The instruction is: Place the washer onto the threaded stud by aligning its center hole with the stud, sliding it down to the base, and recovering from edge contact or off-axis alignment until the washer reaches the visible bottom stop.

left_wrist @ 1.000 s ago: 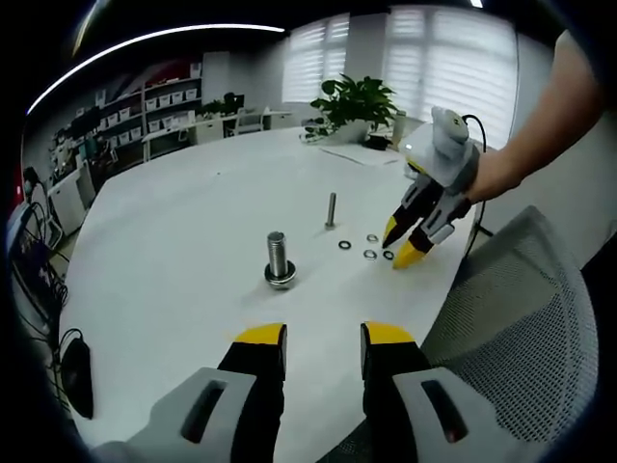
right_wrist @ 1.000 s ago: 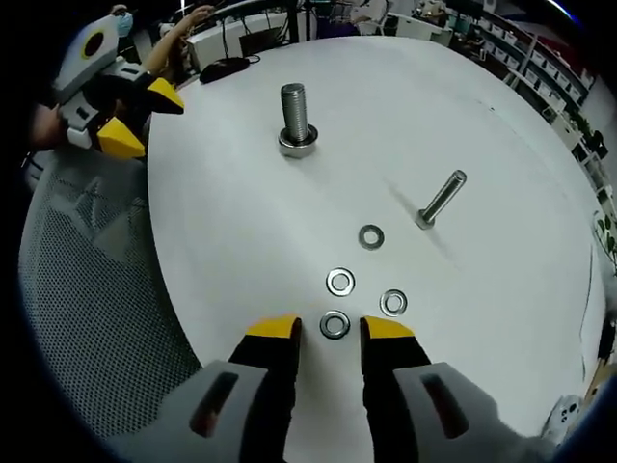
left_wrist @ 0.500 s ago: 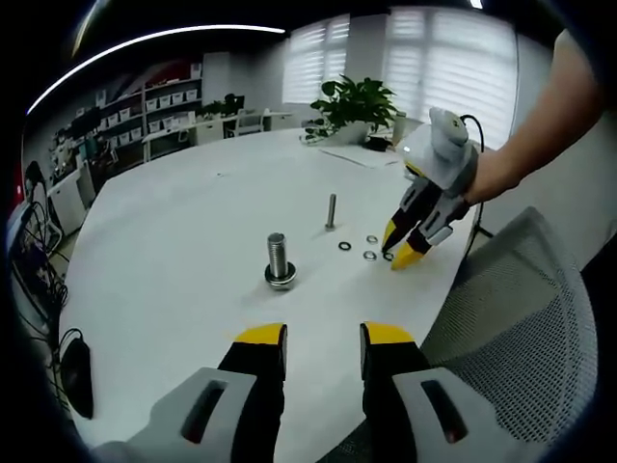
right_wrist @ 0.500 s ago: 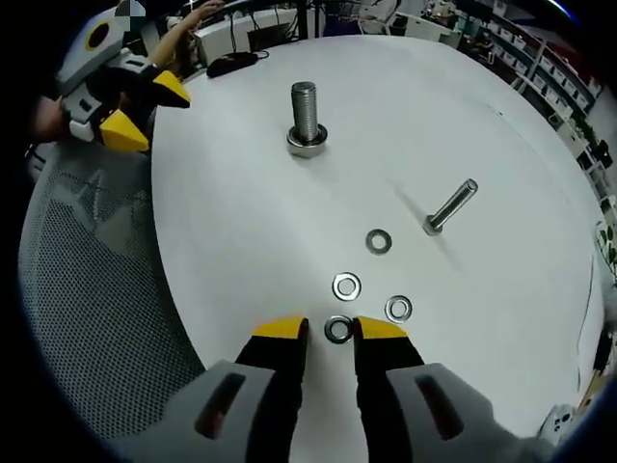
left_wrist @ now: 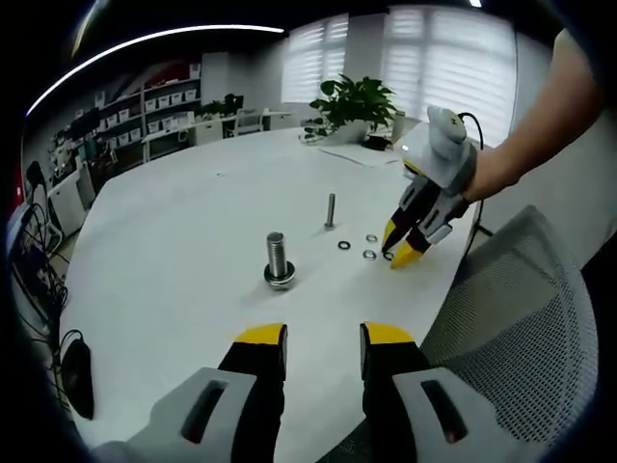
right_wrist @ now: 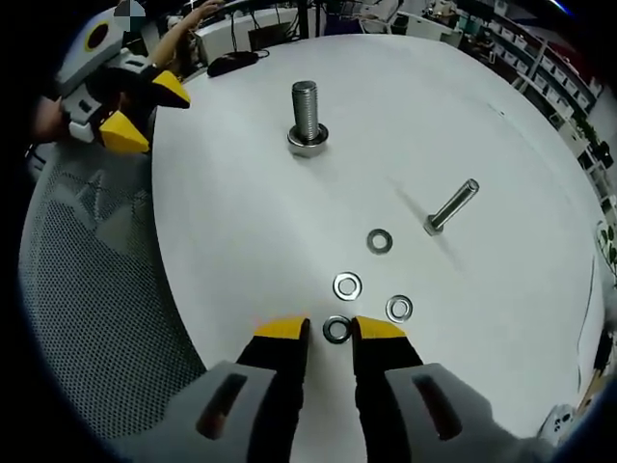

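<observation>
Right gripper (right_wrist: 331, 329) is low over the white table (right_wrist: 231, 193), jaws narrowed around the nearest washer (right_wrist: 336, 329). The washer lies flat between the yellow tips; whether the tips actually touch its rim I cannot tell, and it is not lifted. Seen from the left gripper view, the same gripper (left_wrist: 397, 250) points down at the washer group near the table edge.

Three more washers (right_wrist: 348, 285) lie just beyond, fanned ahead and to the right of the held one, all flat and apart from each other.

Target stud (right_wrist: 306, 114) stands upright on its wide base, far ahead and slightly left of the right gripper, long axis vertical. A thinner bolt (right_wrist: 451, 206) also stands ahead to the right, clear of a straight path to the stud.

Left gripper (left_wrist: 323, 340) hangs over the near table edge, jaws apart, holding nothing. It faces the stud (left_wrist: 278, 258) and looks the nearer of the two to it.

Judgement: the grasp is not yet finished; the carry runs forward-left, with open table between.
</observation>
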{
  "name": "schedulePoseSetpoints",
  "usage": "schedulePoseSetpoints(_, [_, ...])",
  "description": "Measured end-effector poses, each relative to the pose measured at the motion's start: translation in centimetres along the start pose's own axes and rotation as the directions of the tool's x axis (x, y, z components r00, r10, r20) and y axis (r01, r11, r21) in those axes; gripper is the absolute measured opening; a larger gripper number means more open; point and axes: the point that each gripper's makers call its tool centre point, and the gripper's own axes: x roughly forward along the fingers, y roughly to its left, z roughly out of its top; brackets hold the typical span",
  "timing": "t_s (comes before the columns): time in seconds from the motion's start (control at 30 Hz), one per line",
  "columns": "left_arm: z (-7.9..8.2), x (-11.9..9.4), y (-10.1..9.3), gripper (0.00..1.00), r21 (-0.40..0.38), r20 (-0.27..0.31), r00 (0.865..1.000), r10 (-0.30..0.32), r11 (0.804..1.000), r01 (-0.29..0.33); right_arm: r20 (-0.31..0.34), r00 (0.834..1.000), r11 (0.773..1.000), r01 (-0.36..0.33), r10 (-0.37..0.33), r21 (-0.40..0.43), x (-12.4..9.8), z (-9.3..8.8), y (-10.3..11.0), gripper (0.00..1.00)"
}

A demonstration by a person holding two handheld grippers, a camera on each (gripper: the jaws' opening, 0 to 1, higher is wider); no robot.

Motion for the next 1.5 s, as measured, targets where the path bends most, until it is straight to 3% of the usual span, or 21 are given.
schedulePoseSetpoints(0.7, [-0.10,-0.11,0.04,0.28,-0.004,-0.005,1.000,-0.001,1.000,0.001,-0.012,1.000,0.998,-0.024,0.024,-0.050,-0.19,-0.42,0.02,0.20])
schedulePoseSetpoints(1.37, [0.05,0.13,0.10,0.28,-0.004,-0.003,1.000,-0.006,1.000,0.006,-0.147,0.988,0.984,-0.063,0.039,-0.165,0.10,-0.03,-0.15,0.15])
schedulePoseSetpoints(1.5, [0.01,0.14,0.09,0.28,-0.005,-0.003,1.000,-0.005,1.000,0.005,-0.180,0.983,0.990,-0.061,0.038,-0.124,0.13,-0.03,-0.26,0.15])
